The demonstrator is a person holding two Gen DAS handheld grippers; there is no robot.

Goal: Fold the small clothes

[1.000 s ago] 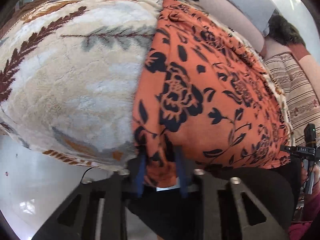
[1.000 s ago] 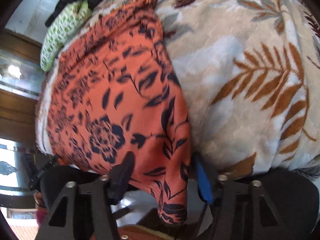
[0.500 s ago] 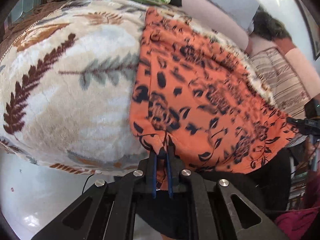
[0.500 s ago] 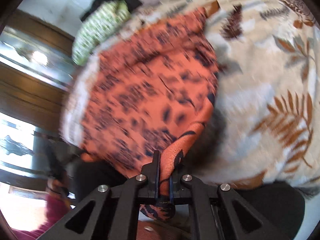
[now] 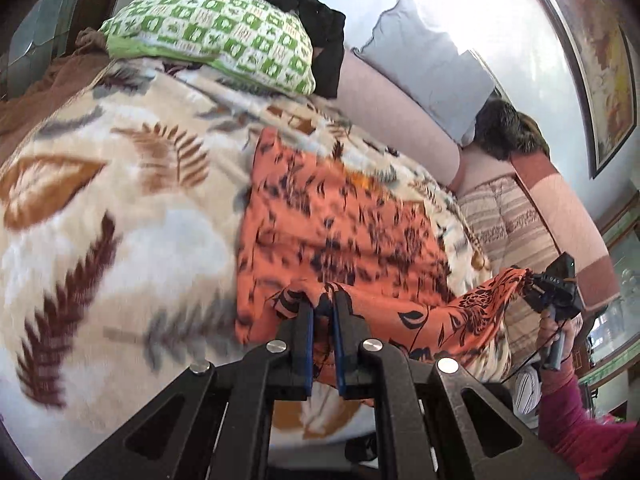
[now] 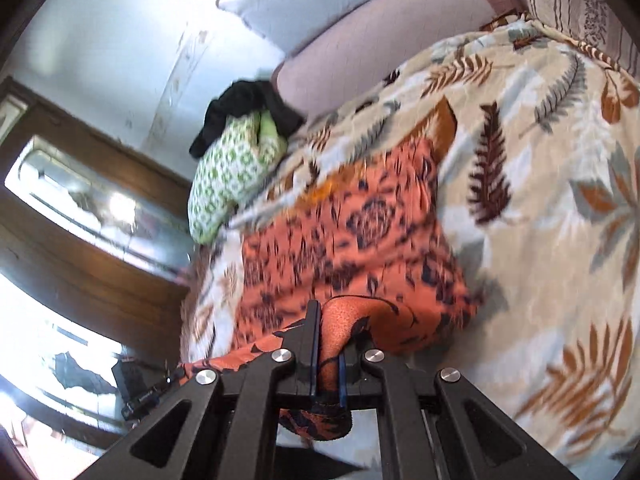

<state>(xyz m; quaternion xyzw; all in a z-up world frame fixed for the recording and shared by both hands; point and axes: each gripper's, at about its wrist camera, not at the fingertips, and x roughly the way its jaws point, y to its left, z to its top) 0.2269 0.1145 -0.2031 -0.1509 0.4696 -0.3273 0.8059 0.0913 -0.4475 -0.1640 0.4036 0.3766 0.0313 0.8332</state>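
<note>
The left claw pinches one near corner of the orange floral garment; the right claw is pressed together on the other, the near hem lifted between them while the rest lies on the leaf-print blanket covering the bed. The thin fabric could slip from either pinch if the two pull apart too hard, and uneven lifting would likely skew the fold or drag the blanket. A green-checked bundle rests well beyond. Small lettering on the right claw's body, seen from the left, is too small to read.
</note>
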